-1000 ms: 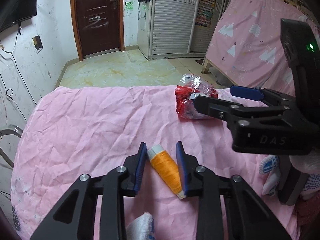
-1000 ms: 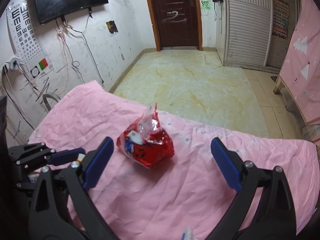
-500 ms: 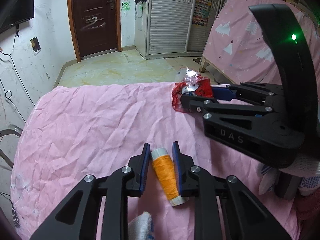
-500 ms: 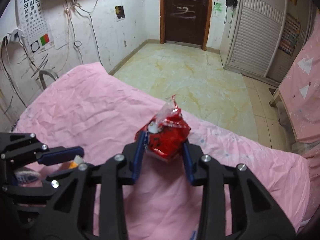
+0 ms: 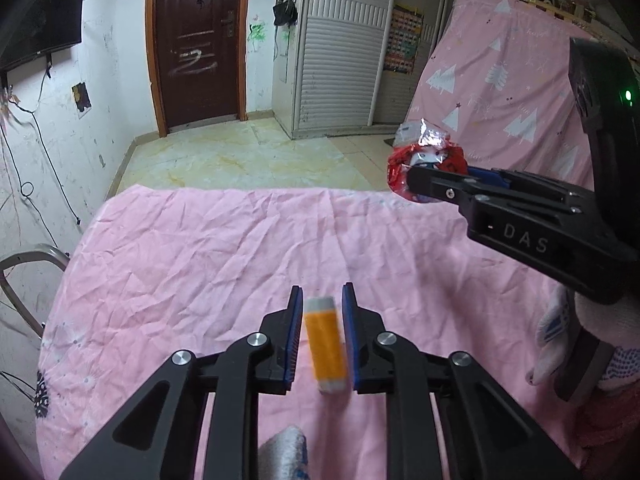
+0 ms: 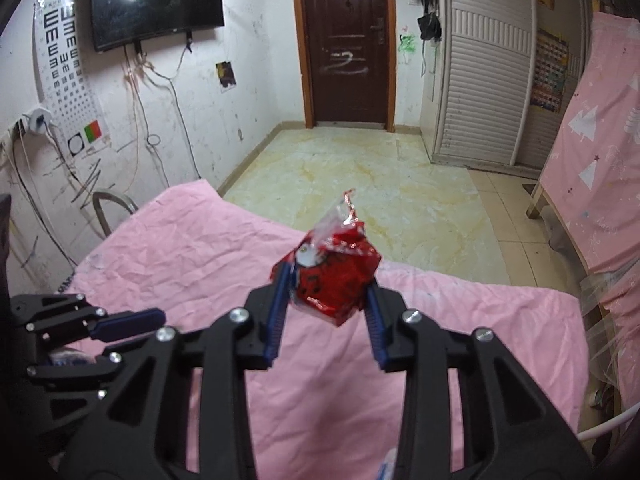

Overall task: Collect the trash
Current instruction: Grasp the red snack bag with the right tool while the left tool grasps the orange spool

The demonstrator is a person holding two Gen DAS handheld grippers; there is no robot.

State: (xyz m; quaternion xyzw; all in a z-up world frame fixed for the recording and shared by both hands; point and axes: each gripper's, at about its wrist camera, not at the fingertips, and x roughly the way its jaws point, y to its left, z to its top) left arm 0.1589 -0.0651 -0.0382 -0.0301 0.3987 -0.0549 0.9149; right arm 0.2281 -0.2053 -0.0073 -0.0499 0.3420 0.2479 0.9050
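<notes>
My left gripper (image 5: pixel 322 300) is shut on an orange thread spool (image 5: pixel 325 344) with white ends, held just above the pink cloth (image 5: pixel 200 248). My right gripper (image 6: pixel 326 280) is shut on a crumpled red foil wrapper (image 6: pixel 334 276) and holds it up above the cloth. In the left wrist view the right gripper (image 5: pixel 416 180) and the wrapper (image 5: pixel 426 160) show at the upper right. In the right wrist view the left gripper (image 6: pixel 156 318) shows at the lower left, its spool hidden.
The pink cloth (image 6: pixel 480 320) covers the table; its far edge drops to a yellow tiled floor (image 6: pixel 360 176). A metal chair back (image 5: pixel 28 264) stands at the table's left. A pink-covered board (image 5: pixel 500 92) leans at the right.
Both grippers have risen. The right one lifted the red wrapper off the cloth. The left one closed further on the spool, which now lies straight between its pads.
</notes>
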